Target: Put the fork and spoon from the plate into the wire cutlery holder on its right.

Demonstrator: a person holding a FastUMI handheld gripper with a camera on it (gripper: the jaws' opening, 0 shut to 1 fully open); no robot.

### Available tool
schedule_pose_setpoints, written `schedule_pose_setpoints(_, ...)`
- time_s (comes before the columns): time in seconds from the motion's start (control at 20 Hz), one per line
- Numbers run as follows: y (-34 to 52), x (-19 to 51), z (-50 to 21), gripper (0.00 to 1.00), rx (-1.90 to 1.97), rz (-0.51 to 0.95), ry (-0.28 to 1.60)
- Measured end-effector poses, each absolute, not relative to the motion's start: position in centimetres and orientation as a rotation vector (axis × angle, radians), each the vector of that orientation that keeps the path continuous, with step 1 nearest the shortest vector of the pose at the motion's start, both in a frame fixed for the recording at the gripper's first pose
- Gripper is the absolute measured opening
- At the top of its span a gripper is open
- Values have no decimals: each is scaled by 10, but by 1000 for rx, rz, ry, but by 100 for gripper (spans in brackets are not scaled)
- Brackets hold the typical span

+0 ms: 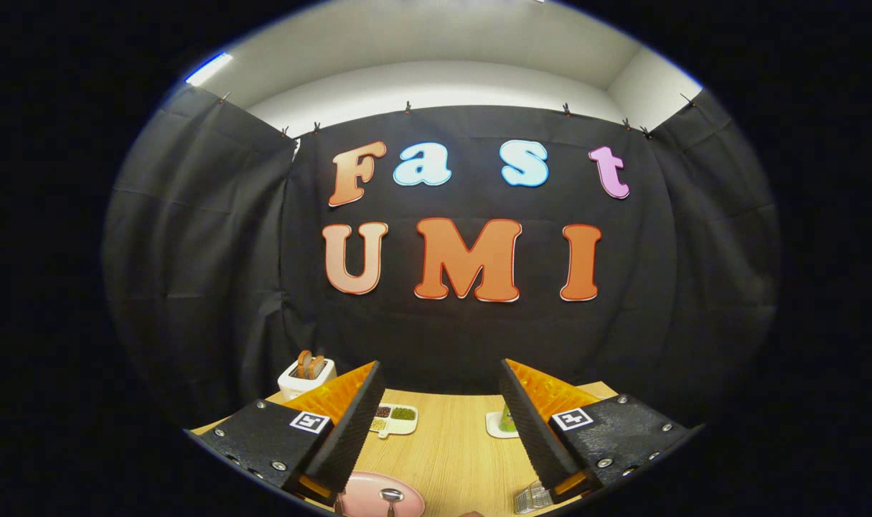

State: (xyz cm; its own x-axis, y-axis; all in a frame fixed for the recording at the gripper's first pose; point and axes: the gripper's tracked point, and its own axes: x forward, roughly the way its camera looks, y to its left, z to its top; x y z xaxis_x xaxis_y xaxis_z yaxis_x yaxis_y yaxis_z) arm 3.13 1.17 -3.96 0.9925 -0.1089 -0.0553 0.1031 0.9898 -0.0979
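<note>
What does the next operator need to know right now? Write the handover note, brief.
Gripper: open, fingers spread wide, holding nothing, raised above the wooden table.
Pink plate: near the base of the left finger, with the spoon lying on it. The fork cannot be made out.
Wire cutlery holder: right of the plate, by the base of the right finger; its contents cannot be seen.
Done: nothing evident; the spoon is not yet moved.
Left: pick up the spoon and the fork in turn and drop them into the holder.
</note>
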Motion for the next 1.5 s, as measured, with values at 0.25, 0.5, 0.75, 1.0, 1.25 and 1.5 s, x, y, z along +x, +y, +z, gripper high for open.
schedule_pose_setpoints(0.25,10,31,-51,96,-93,-110,93)
schedule_pose_setpoints(0.5,17,33,-60,96,-107,-95,105)
schedule_pose_setpoints(0.75,41,33,-124,97,-107,-11,302)
schedule_pose_setpoints(1.0,50,24,-195,97,-145,27,476)
schedule_pose_setpoints(1.25,65,4,-265,89,-166,88,656)
schedule_pose_setpoints(1.5,76,-12,-314,82,-133,115,812)
